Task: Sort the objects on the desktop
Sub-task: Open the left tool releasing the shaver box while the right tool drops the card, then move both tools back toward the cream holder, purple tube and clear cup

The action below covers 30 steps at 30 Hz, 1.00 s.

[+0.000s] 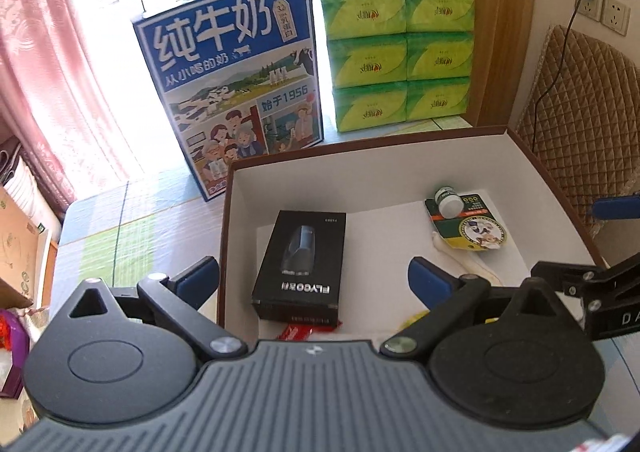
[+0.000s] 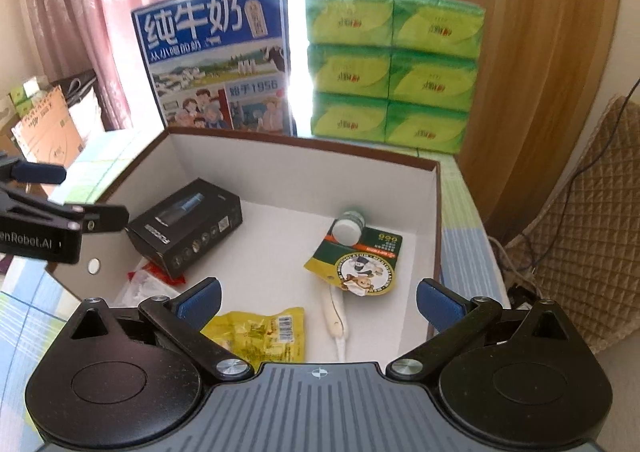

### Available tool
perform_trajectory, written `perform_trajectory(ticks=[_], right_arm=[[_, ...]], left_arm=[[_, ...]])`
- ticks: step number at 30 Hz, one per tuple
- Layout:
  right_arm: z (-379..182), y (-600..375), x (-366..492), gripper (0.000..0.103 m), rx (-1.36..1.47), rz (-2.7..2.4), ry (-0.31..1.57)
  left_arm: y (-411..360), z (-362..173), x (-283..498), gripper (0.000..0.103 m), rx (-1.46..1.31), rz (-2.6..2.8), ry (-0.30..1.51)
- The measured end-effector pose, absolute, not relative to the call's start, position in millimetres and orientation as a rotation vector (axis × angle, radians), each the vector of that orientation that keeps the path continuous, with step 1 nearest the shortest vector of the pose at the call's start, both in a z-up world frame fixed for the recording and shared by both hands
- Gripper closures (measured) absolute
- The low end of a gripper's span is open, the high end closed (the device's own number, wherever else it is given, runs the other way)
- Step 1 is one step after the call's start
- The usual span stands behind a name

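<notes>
Red wrapper (image 1: 310, 331) hides under the black box (image 1: 299, 266); both grippers (image 1: 314, 282) (image 2: 318, 304) gape wide, empty.

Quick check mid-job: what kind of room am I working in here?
Most likely a home, perhaps a living or dining room: pink curtains at a bright window, a padded quilted chair by wall sockets, and a milk carton case beside stacked tissue packs.
</notes>
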State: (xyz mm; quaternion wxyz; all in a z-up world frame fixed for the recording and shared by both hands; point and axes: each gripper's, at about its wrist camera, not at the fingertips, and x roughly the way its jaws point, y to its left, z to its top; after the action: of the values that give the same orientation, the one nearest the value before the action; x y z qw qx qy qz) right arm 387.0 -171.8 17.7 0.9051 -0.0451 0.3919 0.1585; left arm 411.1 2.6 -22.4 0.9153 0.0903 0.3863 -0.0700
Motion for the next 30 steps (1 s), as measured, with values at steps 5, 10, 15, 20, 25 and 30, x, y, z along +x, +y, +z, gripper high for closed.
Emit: perform_trajectory(ticks=[5,10,15,20,25,30], right_arm=[[31.0,-174.4,367.1,0.002,-0.095,0.312,0.771],[42.4,-177.3,347.9,0.002,-0.097,0.323,0.749],[50.6,-180.5,326.2,0.002,-0.089,0.339,0.725],[52.1,-184.3,301.5,0.002,-0.088,0.361,0.732],[52.4,-188.1,277.9,0.002,-0.097,0.363,0.724],[51.3,-192.6,258.5,0.002,-0.075,0.367,0.729]], left_arm=[[1.8,-13.4,385.6,0.001,0.173,-0.131,0.795],[0.4,-6.3,360.7,0.001,0.157,-0.120,0.794],[4.9,0.8,333.6,0.001,0.122,-0.123,0.779],[12.5,5.5,298.2,0.001,0.102,-0.098,0.760],[20.3,5.2,266.2,0.001,0.063,-0.078,0.766],[24.9,3.1,238.2,0.001,0.052,-0.051,0.767]])
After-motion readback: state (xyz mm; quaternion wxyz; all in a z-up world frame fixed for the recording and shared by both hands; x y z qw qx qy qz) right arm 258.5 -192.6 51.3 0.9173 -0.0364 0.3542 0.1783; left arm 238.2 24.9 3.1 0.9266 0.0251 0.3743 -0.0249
